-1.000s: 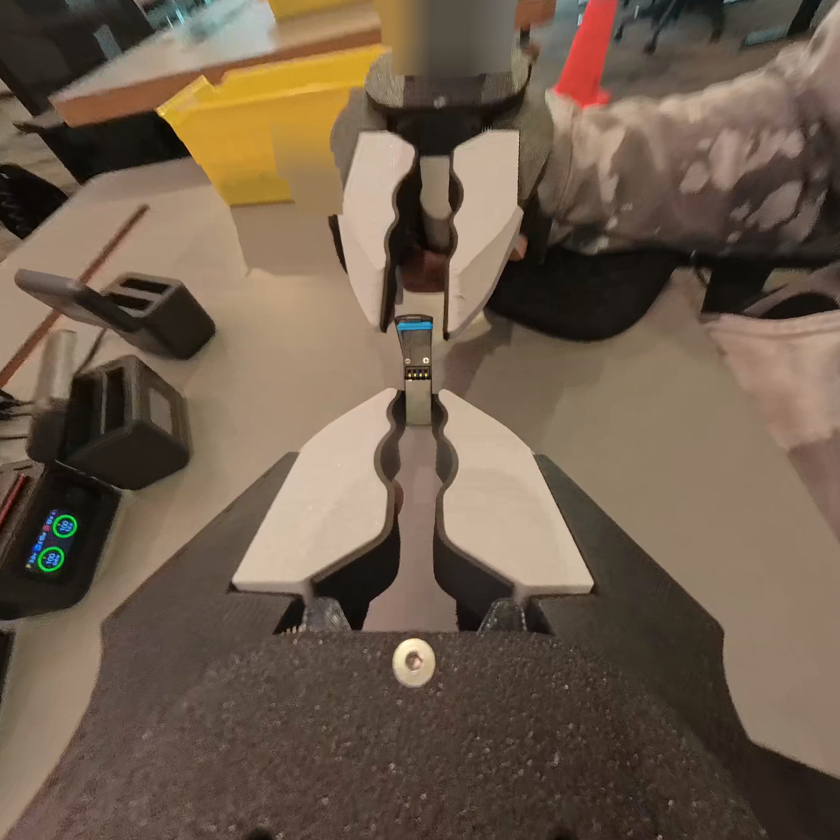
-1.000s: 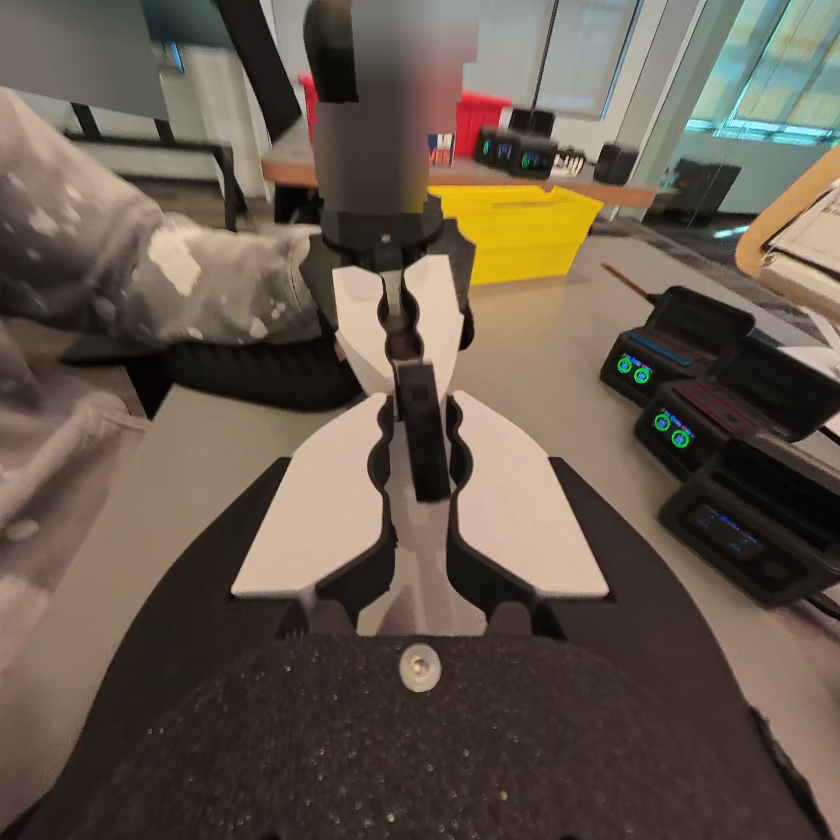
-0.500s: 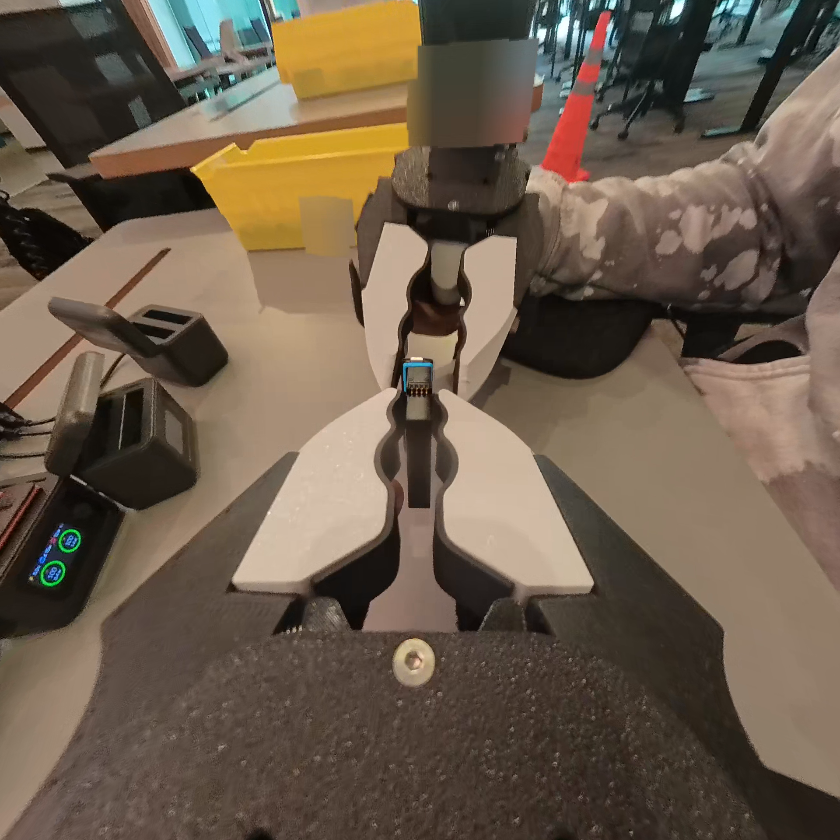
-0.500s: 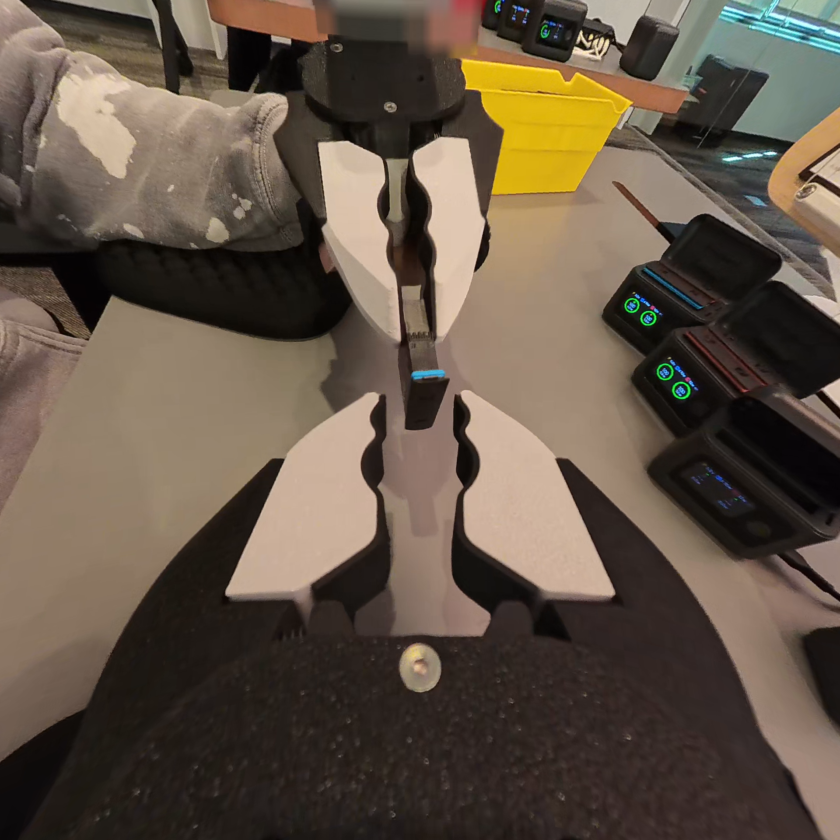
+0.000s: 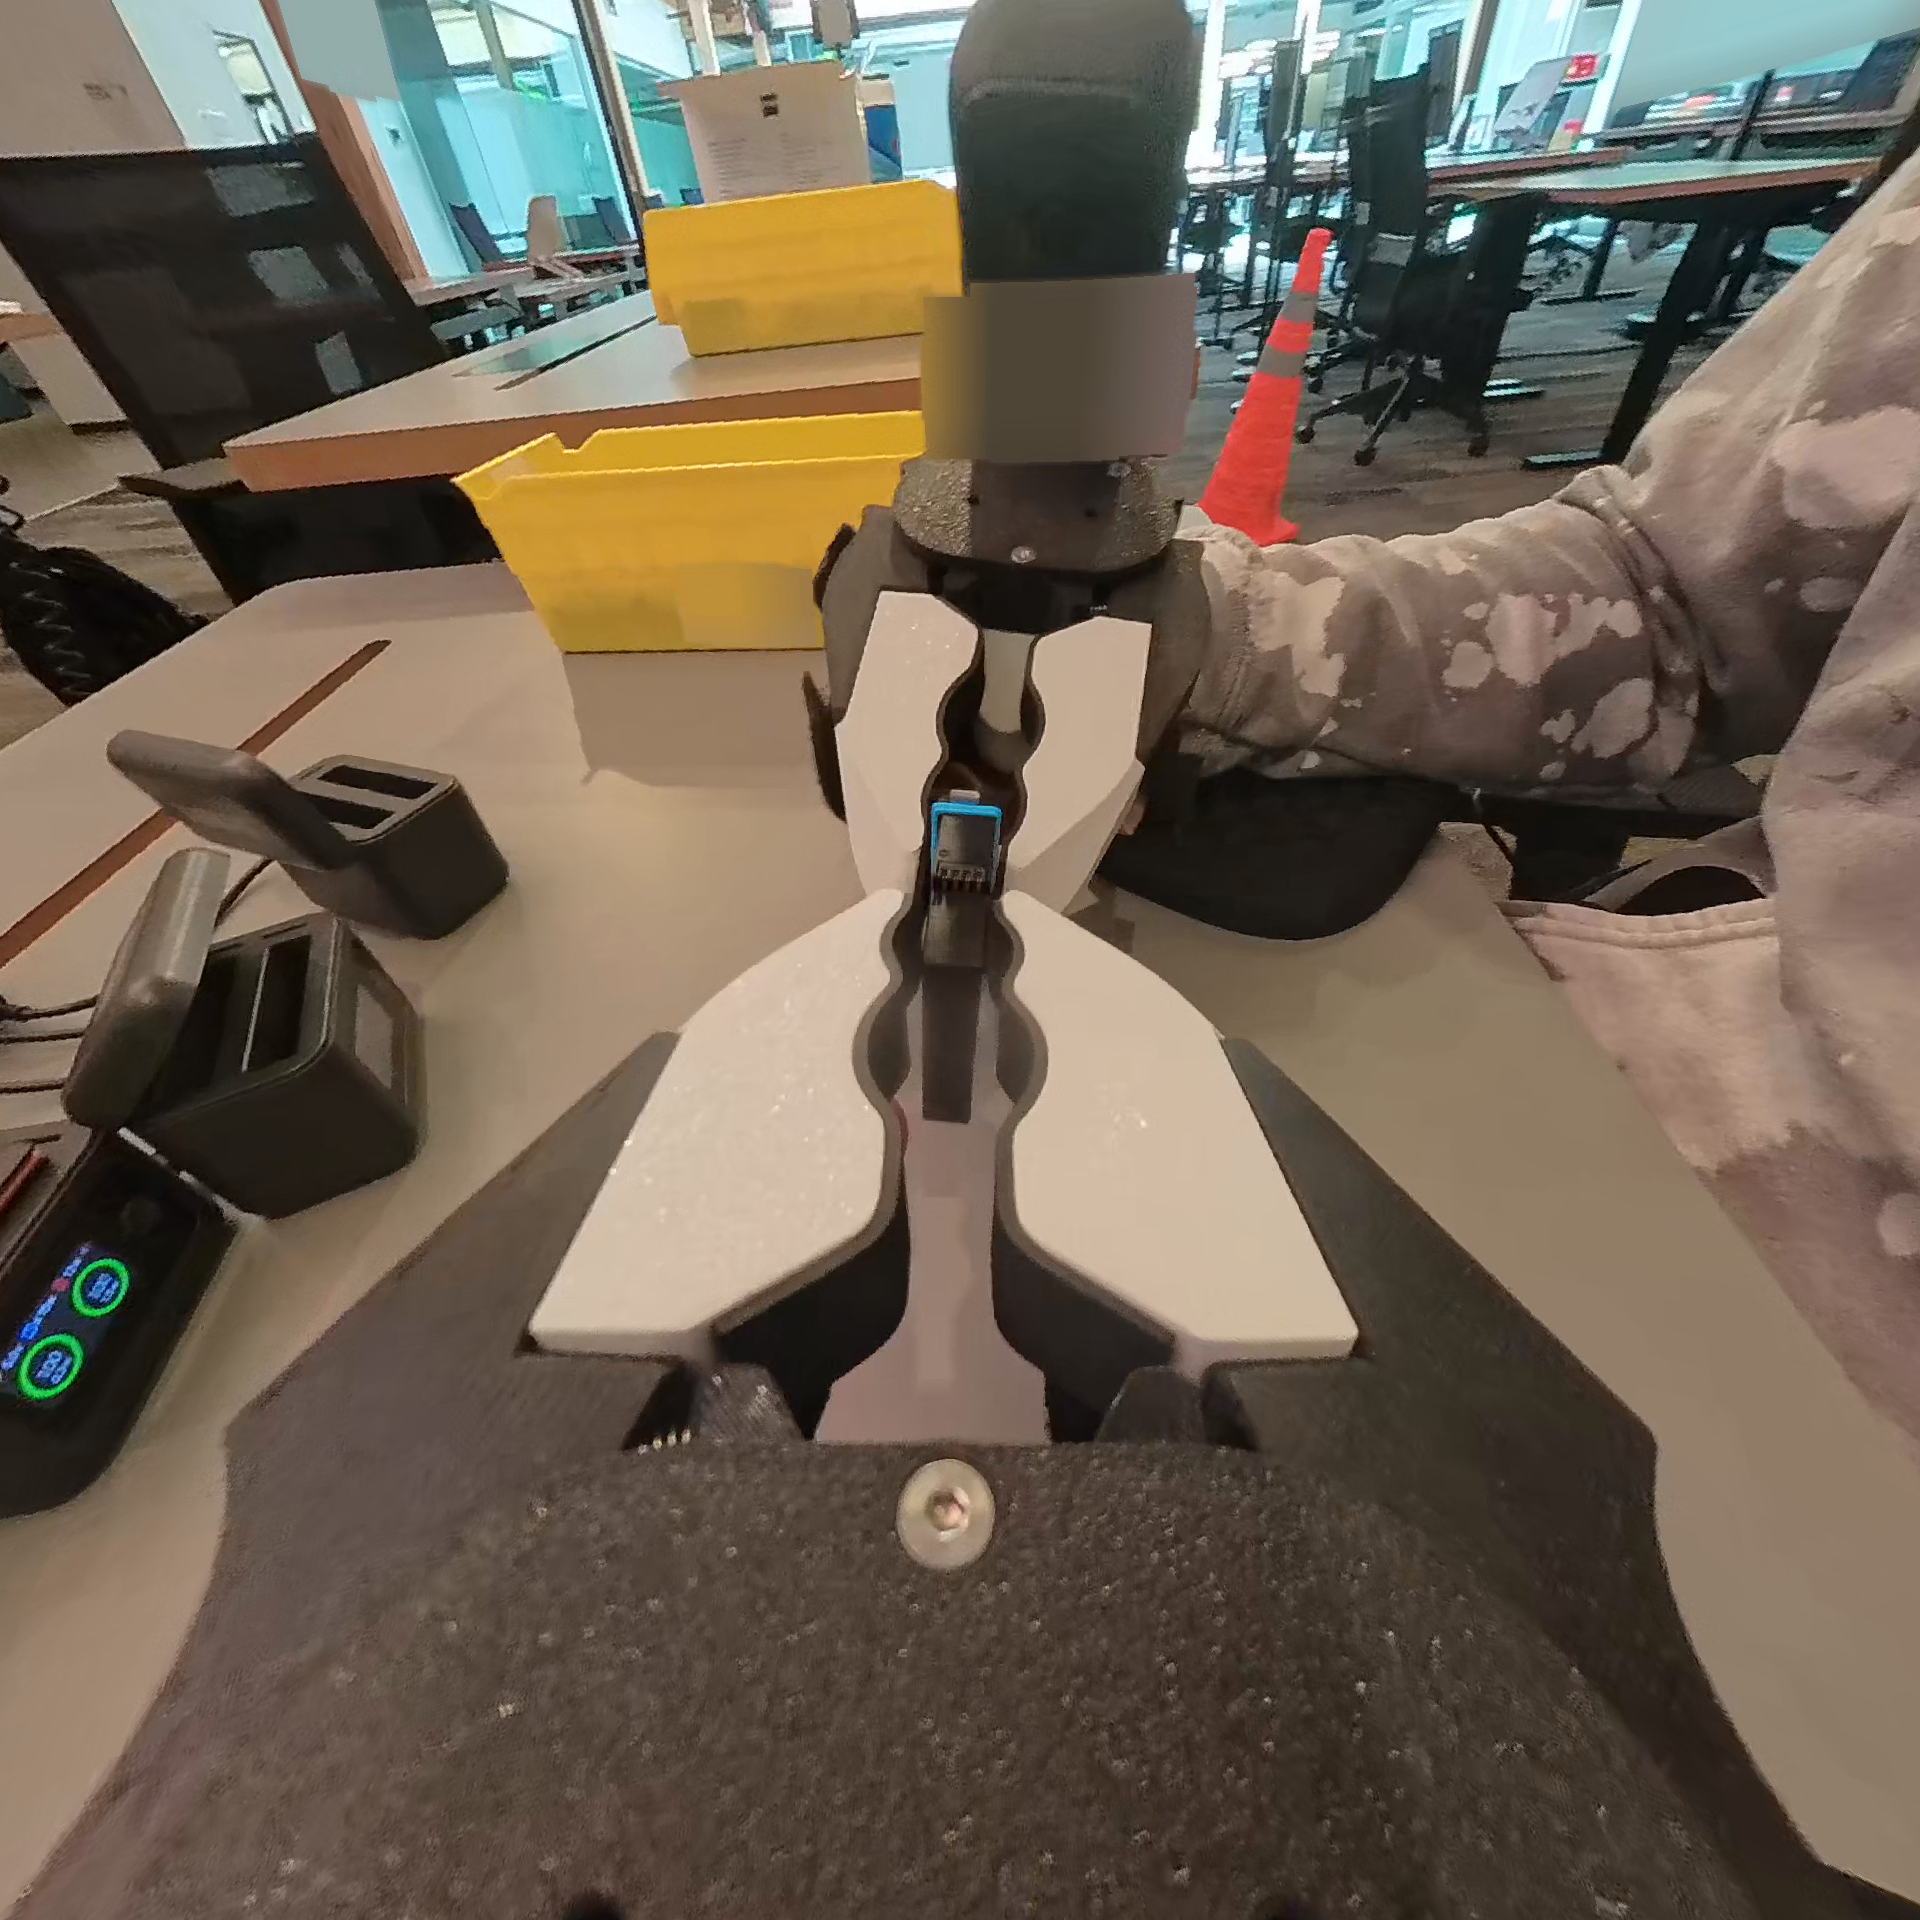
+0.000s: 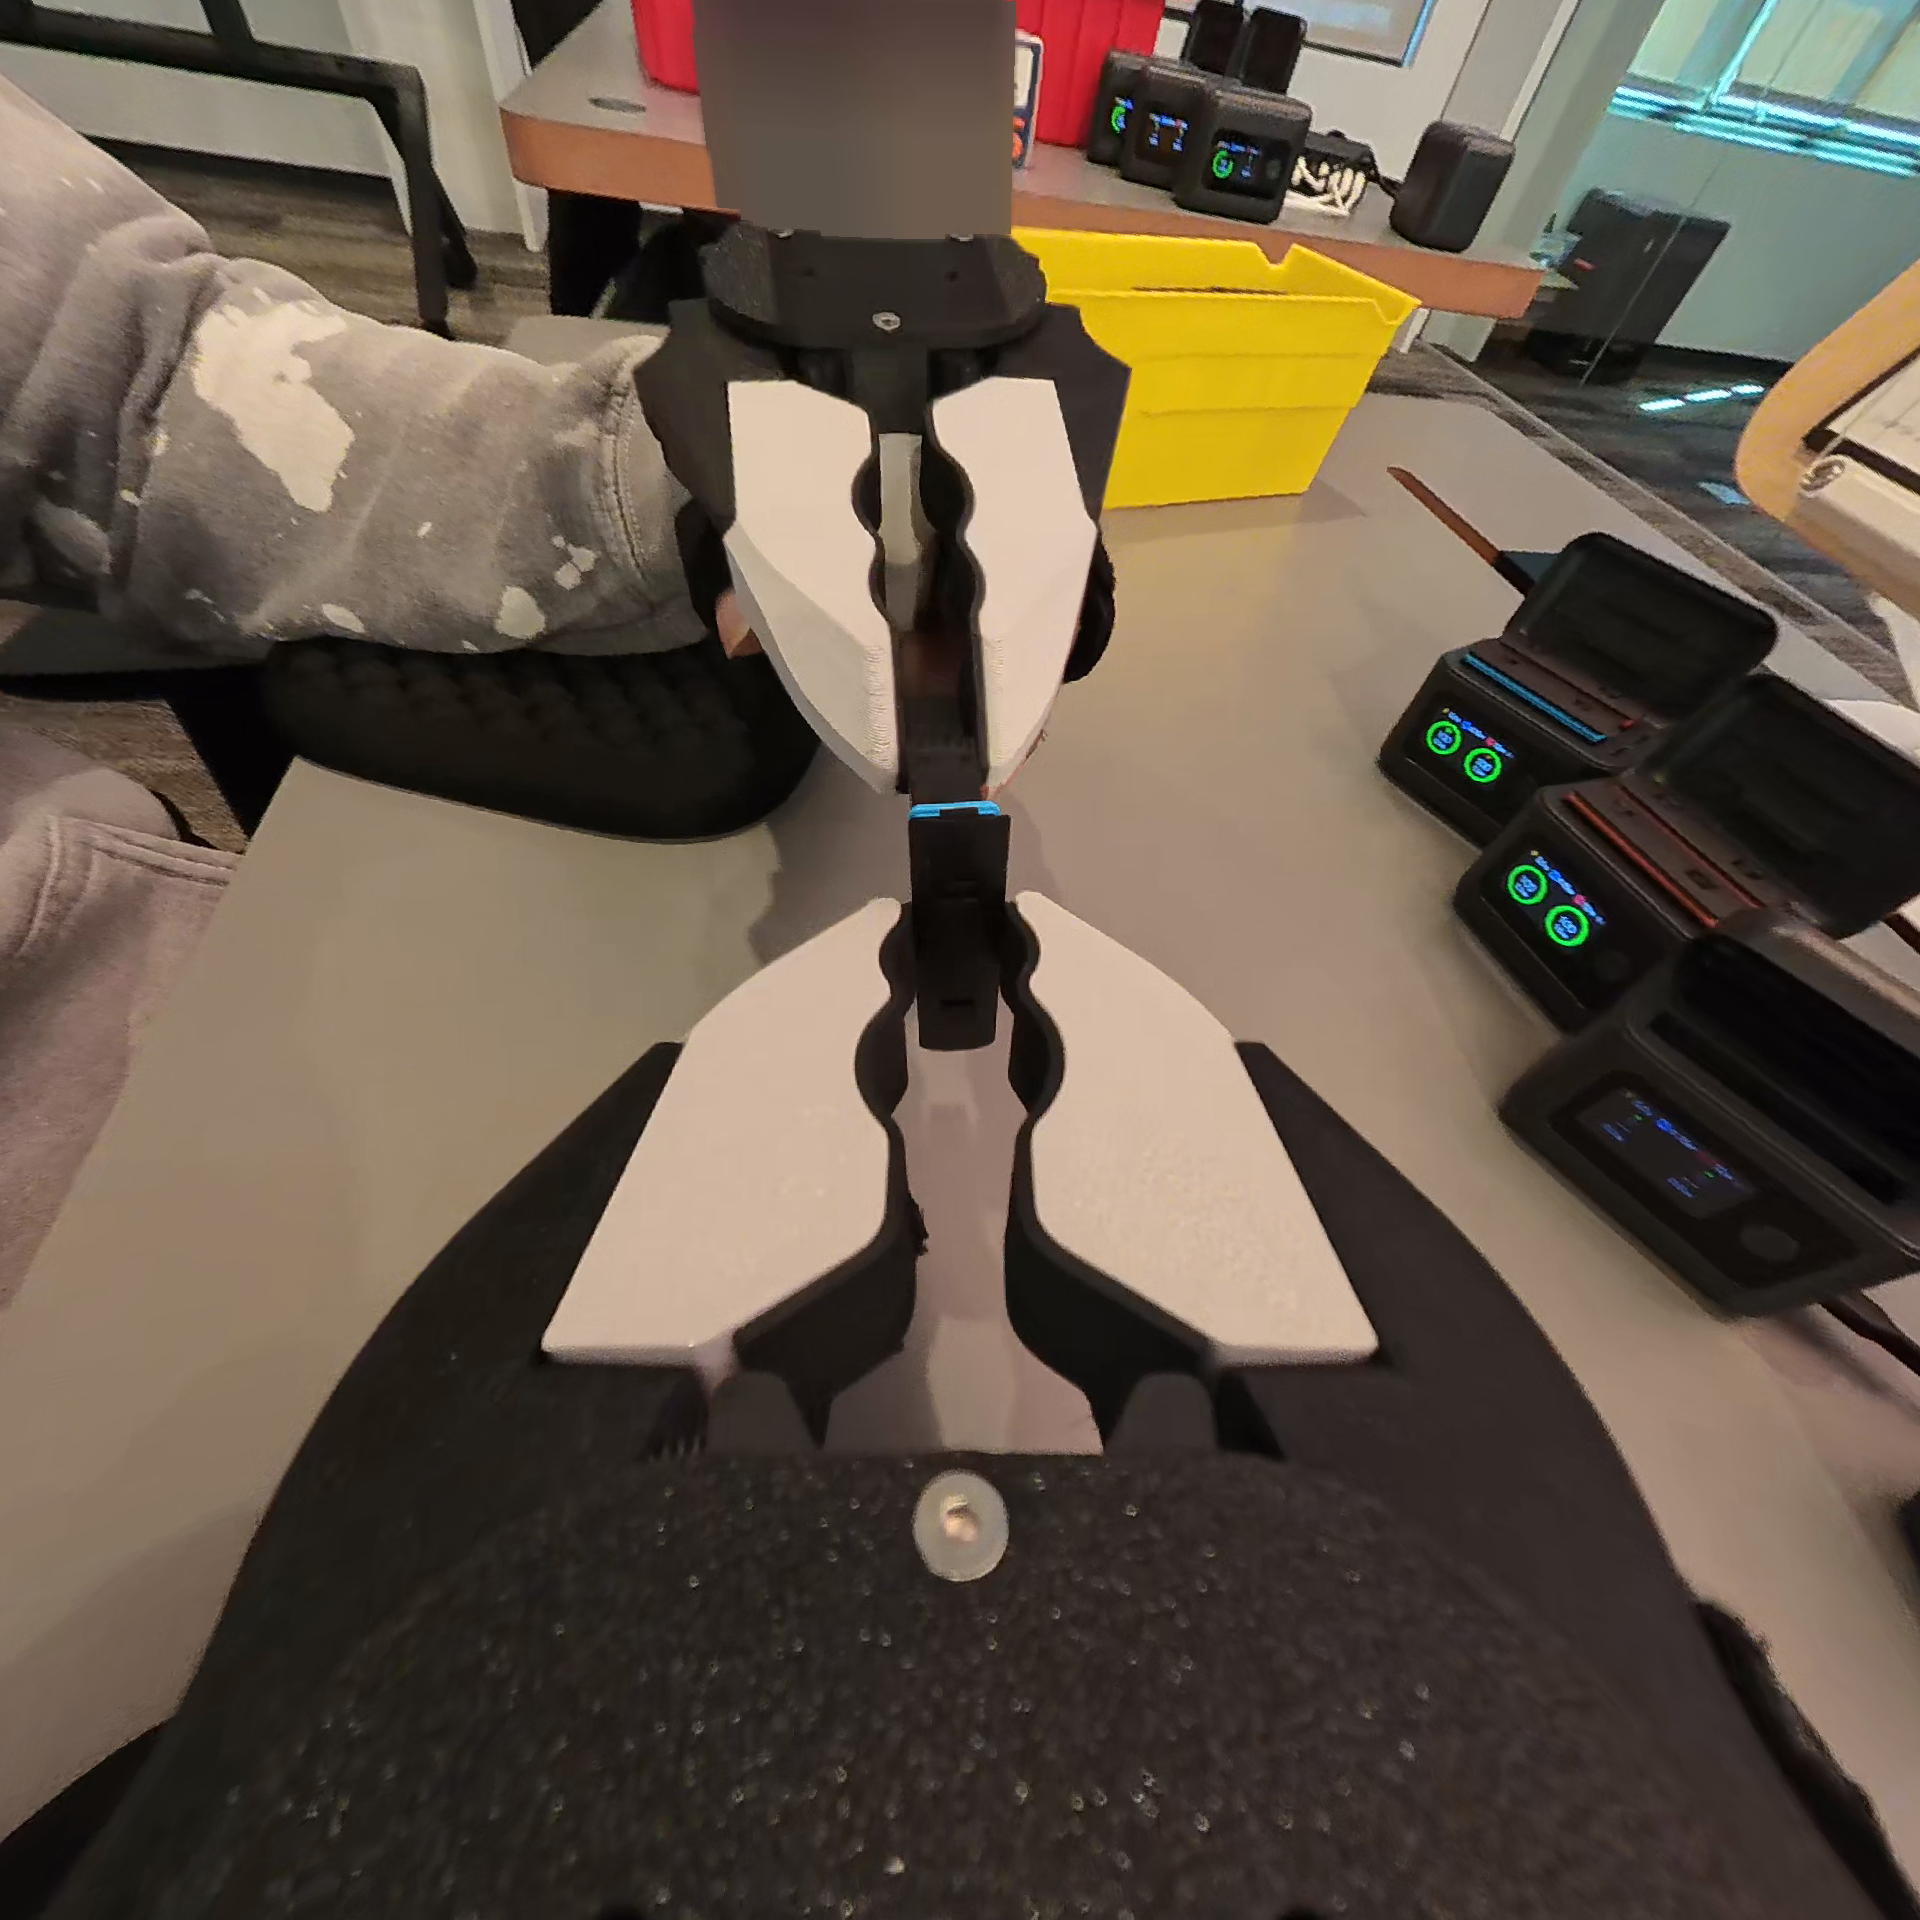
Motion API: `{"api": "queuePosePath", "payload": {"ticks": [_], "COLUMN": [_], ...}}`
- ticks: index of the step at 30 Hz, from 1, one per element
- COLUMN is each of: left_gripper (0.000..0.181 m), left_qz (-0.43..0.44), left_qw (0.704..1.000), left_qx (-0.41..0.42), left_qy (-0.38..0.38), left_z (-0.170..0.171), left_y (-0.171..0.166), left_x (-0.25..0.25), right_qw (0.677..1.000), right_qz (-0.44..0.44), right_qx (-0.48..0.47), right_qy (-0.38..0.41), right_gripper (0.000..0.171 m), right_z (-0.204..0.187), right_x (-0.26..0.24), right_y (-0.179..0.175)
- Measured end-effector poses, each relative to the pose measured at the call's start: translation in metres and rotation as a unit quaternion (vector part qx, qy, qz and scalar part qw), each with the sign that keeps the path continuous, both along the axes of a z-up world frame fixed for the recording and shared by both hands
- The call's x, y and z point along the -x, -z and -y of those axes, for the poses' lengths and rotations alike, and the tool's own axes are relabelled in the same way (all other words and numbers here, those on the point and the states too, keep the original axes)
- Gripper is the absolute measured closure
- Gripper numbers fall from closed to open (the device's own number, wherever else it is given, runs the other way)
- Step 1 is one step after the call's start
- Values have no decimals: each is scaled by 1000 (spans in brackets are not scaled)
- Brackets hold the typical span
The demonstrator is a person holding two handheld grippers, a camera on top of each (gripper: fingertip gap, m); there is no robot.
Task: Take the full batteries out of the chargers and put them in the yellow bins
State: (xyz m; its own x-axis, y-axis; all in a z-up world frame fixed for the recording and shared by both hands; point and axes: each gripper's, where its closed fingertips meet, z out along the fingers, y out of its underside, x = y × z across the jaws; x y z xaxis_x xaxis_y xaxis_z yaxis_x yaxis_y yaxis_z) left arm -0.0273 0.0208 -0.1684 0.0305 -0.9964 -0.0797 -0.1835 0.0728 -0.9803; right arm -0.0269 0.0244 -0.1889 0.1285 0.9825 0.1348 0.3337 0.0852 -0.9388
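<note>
A black battery with a blue end point(image 5: 961, 873) hangs above the grey table between my two grippers, which face each other tip to tip. My left gripper point(image 5: 954, 899) is shut on it. In the right wrist view it is the far gripper point(image 6: 940, 779). My right gripper point(image 6: 958, 904) has its fingertips against both sides of the same battery point(image 6: 958, 935). A yellow bin point(image 5: 675, 540) stands at the table's far edge and also shows in the right wrist view point(image 6: 1226, 395). Black chargers stand to the side.
Two open chargers point(image 5: 374, 842) point(image 5: 281, 1070) and one with lit green rings point(image 5: 73, 1340) stand on the left. In the right wrist view, three chargers point(image 6: 1538, 717) point(image 6: 1621, 894) point(image 6: 1745, 1132) line the right. A person's grey sleeve point(image 5: 1507, 665) reaches across. A second yellow bin point(image 5: 800, 270) and an orange cone point(image 5: 1273, 416) stand beyond. The tips of both grippers are at nearly the same place.
The left gripper has kept hold of the battery. The right gripper's fingers stood wide half a second ago and have closed in on the battery. Both views have tilted upward.
</note>
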Motion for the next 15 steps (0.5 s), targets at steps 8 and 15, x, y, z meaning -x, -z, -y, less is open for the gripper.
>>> {"api": "queuePosePath", "payload": {"ticks": [8, 15], "left_gripper": [166, 164], "left_qz": [-32, -41], "left_qw": [990, 971], "left_qx": [-20, -19], "left_qy": [-135, -235], "left_z": [-50, -83], "left_y": [16, 22], "left_x": [12, 26], "right_qw": [994, 951], "right_qz": [28, 204], "right_qx": [-38, -163], "right_qy": [103, 163], "right_gripper": [157, 156], "right_z": [-43, -116], "right_x": [-26, -51], "right_y": [-1, 3]}}
